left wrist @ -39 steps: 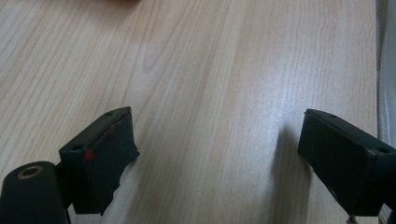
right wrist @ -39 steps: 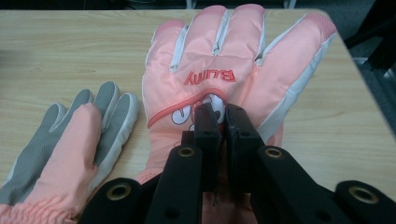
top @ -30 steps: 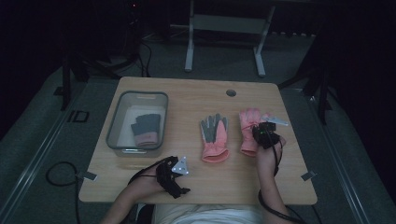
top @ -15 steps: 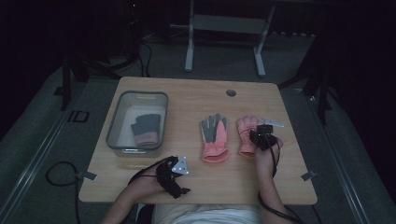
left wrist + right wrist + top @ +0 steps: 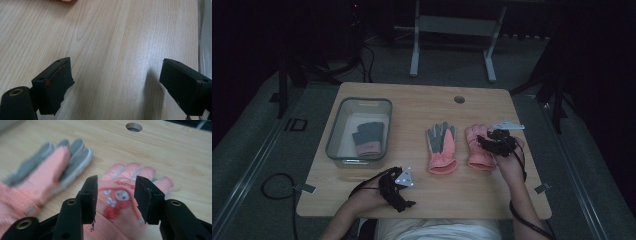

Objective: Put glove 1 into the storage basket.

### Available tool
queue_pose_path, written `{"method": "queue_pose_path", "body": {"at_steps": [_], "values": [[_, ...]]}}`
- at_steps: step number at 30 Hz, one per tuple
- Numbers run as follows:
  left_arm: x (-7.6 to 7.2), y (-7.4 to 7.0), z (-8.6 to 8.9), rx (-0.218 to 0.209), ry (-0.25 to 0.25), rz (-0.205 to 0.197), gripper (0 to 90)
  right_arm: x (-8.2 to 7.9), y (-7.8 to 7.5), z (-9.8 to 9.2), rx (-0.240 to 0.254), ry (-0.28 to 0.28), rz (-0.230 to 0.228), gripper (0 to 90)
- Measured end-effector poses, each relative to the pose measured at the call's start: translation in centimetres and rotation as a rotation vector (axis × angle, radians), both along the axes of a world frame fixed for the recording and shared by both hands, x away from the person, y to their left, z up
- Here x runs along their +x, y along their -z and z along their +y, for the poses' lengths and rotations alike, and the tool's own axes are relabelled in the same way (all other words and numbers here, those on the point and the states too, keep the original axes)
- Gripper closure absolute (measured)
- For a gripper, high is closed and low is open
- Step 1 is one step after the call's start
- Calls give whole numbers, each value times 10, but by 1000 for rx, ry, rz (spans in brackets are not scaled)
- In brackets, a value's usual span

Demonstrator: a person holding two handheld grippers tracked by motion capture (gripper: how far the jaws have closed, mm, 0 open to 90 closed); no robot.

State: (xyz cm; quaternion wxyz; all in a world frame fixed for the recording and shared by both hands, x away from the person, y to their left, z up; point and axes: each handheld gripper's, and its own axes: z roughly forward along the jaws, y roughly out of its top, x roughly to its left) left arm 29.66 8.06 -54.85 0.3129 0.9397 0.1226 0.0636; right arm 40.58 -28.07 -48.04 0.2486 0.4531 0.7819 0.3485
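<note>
Two pink gloves lie side by side on the wooden table [image 5: 412, 107]. The left glove [image 5: 442, 147] [image 5: 45, 175] shows grey fingers. The right glove [image 5: 477, 147] [image 5: 117, 197] lies flat and has a red print on it. My right gripper [image 5: 488, 142] [image 5: 116, 182] hovers just above the printed glove. Its jaws have just been opening and stand apart, and no pad touches the fabric. My left gripper [image 5: 406, 199] [image 5: 116, 63] rests near the table's front edge, open over bare wood with nothing between its jaws.
A clear plastic bin [image 5: 337, 135] stands at the table's left with a third grey and pink glove [image 5: 368, 140] inside. A cable hole [image 5: 459, 99] sits near the far edge. A metal stand [image 5: 452, 25] rises behind the table.
The right gripper's jaws have opened and let go of the printed glove, which now lies flat slightly nearer the other glove. The left hand has not moved.
</note>
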Motion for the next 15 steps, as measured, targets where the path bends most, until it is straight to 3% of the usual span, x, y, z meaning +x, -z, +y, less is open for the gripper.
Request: {"method": "queue_pose_path", "body": {"at_steps": [1, 6, 15], "values": [[0, 0, 0, 4, 3, -2, 106, 2, -3, -7, -1, -28, 9, 541], [0, -1, 0, 3, 4, 0, 106, 9, -2, -20, -1, -53, 47, 530], [0, 0, 0, 2, 1, 1, 107, 13, 23, -12, -19, -28, 67, 508]]}}
